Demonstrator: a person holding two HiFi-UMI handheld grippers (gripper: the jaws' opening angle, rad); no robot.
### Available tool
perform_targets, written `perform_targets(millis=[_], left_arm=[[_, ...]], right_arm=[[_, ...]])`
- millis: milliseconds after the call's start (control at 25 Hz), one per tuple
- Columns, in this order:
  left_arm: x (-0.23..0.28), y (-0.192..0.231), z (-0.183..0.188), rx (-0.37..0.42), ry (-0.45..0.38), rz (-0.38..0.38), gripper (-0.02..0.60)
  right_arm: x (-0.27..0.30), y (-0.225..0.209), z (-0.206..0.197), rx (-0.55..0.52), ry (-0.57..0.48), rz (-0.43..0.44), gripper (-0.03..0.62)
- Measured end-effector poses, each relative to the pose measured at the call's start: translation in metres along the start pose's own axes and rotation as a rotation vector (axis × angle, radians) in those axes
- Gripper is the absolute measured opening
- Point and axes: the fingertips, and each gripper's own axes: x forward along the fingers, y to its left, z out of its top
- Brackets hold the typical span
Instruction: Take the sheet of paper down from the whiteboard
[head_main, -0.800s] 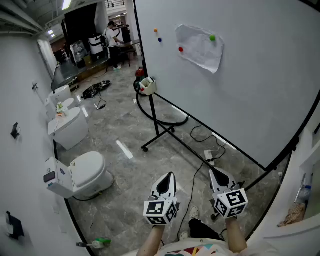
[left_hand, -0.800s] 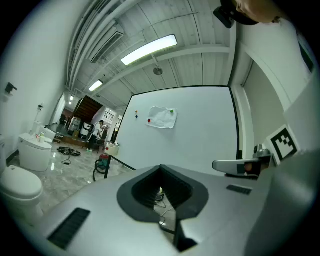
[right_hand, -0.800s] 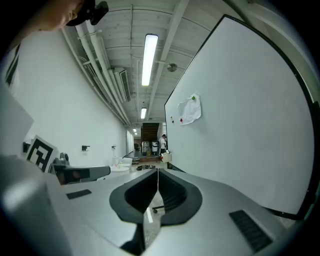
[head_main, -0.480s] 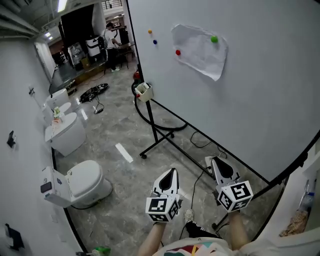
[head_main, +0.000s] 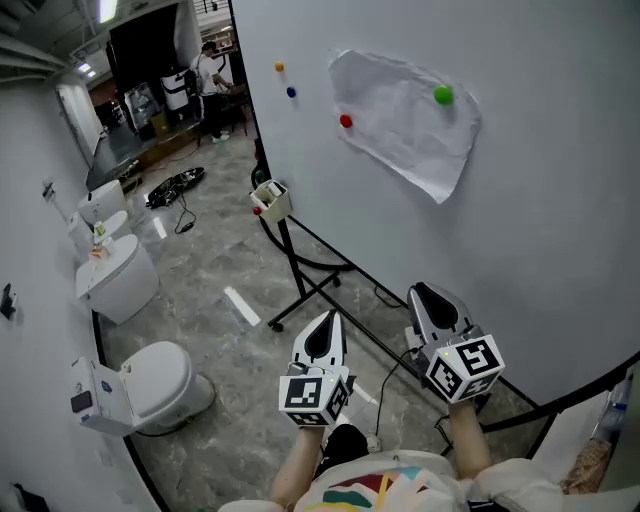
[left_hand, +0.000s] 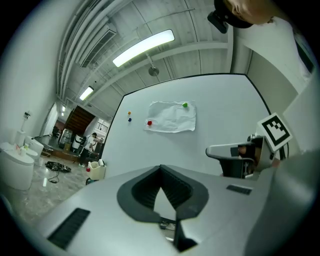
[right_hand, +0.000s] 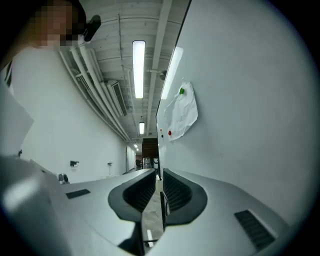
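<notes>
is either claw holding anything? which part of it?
Nothing held. The left claw and the right claw are both shut and empty, apart from the sheet of paper, which hangs on the whiteboard.

Crumpled white paper sheet (head_main: 405, 118) pinned flat on whiteboard (head_main: 540, 220), tilted.

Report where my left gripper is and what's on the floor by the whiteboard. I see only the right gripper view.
Observer: Your left gripper is shut and empty. It is held low beside the right gripper, clear of the whiteboard.
Operator: Check the floor ahead.
Observer: The board's black stand has a wheeled leg reaching out over the floor, left of your grippers.
Operator: Name anything further left.
Observer: White toilets stand on the floor along the left wall.
</notes>
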Motion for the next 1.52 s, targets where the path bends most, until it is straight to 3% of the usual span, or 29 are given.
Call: perform_targets(millis=[200,400,560,760,960,1080,1320,1520], left_arm=[[0.051,0.011,0.001,0.036,-0.014,-0.046,0.043],[0.107,0.007,0.024,0.091,-0.08,-0.179,0.043],[0.149,0.0,0.064,0.155,-0.185,-0.274,0.043],[0.179,-0.005,0.083,0.192,-0.208,-0.347,0.043],[0.208,0.01,0.099,0.177,-0.208,-0.31,0.051],[0.231,0.026,0.127,0.159,-0.242,-0.298,0.149],[0.29,0.057,0.183,0.128,-0.249,-0.269,0.156],[0.319,0.062,0.187,0.108,-0.183,-0.307,0.155]], right_arm=[[0.037,-0.026,0.036,0.143,-0.135,0.019,0.123],[0.06,-0.058,0.072,0.163,-0.206,-0.097,0.129],[0.075,-0.079,0.094,0.282,-0.282,-0.122,0.127],[0.084,-0.094,0.103,0.323,-0.336,-0.169,0.127],[0.087,-0.1,0.111,0.301,-0.384,-0.207,0.116],[0.085,-0.104,0.106,0.252,-0.351,-0.275,0.015],[0.086,-0.107,0.105,0.227,-0.34,-0.31,0.014],[0.086,-0.107,0.104,0.218,-0.336,-0.319,0.014]])
